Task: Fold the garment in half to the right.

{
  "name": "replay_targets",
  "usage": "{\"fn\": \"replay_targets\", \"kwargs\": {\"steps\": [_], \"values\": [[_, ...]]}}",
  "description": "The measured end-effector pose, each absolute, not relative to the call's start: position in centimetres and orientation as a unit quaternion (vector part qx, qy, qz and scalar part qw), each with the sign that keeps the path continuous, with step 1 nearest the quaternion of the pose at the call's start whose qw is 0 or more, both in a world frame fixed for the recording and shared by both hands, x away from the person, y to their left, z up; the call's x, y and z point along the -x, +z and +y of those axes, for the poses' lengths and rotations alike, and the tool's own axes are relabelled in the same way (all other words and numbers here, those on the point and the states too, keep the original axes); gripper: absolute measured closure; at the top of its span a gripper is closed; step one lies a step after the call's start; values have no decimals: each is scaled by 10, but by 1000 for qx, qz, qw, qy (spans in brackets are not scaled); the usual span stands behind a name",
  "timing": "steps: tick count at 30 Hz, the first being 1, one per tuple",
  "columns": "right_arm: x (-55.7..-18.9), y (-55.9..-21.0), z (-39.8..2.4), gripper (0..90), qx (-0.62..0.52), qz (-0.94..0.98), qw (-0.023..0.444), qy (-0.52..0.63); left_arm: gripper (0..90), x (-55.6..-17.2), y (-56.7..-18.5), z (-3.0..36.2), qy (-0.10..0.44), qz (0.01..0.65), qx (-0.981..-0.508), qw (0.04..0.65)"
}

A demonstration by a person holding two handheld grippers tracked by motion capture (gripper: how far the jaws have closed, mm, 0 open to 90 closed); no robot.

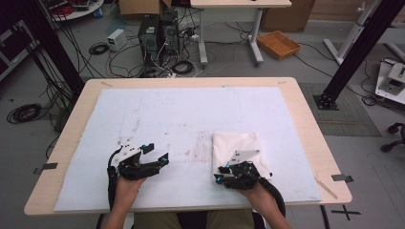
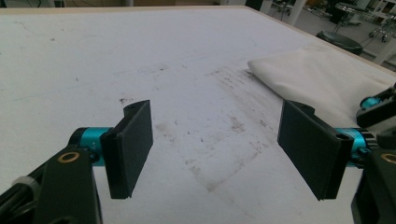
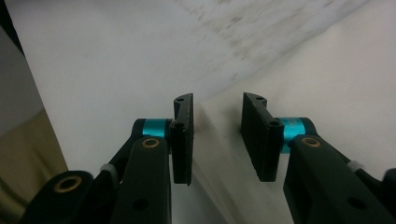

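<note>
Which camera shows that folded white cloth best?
The high view: the whole cloth lies folded on the table's mat, near end under the right tongs. The left gripper view catches one corner side-on. The right gripper view shows its edge close up between open jaws.

A sheet [image 1: 167, 119] covers most of the table [image 1: 305, 114]. A folded cloth [image 1: 236, 145] lies on the sheet at the near right. The right gripper [image 1: 220, 174] sits at the cloth's near left corner, jaws straddling its edge. The left gripper [image 1: 157, 153] sits well left of it, over bare sheet.
</note>
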State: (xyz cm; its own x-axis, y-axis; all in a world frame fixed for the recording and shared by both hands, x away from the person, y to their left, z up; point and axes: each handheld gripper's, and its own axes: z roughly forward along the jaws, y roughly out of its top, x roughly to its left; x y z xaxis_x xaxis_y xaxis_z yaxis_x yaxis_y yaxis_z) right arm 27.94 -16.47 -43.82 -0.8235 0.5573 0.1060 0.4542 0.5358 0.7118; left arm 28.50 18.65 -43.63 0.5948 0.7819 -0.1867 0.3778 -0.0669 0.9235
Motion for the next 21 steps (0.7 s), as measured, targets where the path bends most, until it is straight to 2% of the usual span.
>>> {"fn": "replay_targets", "kwargs": {"steps": [2,3,4,6,7,8,9,10,14,21], "values": [[-279,-438,-165,645,-289,874,67,385,266,-285,-436,187,185,411,-706,546],[-278,-434,-170,582,-273,866,60,414,266,-284,-436,188,189,412,-703,548],[-278,-434,-170,582,-273,866,60,414,267,-284,-436,188,189,412,-703,548],[-277,-425,-185,440,-278,848,92,442,267,-285,-436,190,190,411,-702,549],[-277,-425,-185,440,-278,848,92,442,265,-285,-436,190,190,411,-702,549],[-279,-421,-195,379,-290,834,115,454,265,-284,-435,192,193,410,-698,555],[-285,-414,-231,252,-342,797,183,464,248,-283,-434,194,196,407,-694,560],[-286,-413,-242,230,-353,790,201,459,240,-283,-434,194,196,407,-694,560],[-288,-415,-275,209,-380,769,263,443,232,-282,-432,199,193,414,-681,573],[-281,-420,-309,209,-412,747,295,431,233,-281,-430,200,193,389,-687,583]]}}
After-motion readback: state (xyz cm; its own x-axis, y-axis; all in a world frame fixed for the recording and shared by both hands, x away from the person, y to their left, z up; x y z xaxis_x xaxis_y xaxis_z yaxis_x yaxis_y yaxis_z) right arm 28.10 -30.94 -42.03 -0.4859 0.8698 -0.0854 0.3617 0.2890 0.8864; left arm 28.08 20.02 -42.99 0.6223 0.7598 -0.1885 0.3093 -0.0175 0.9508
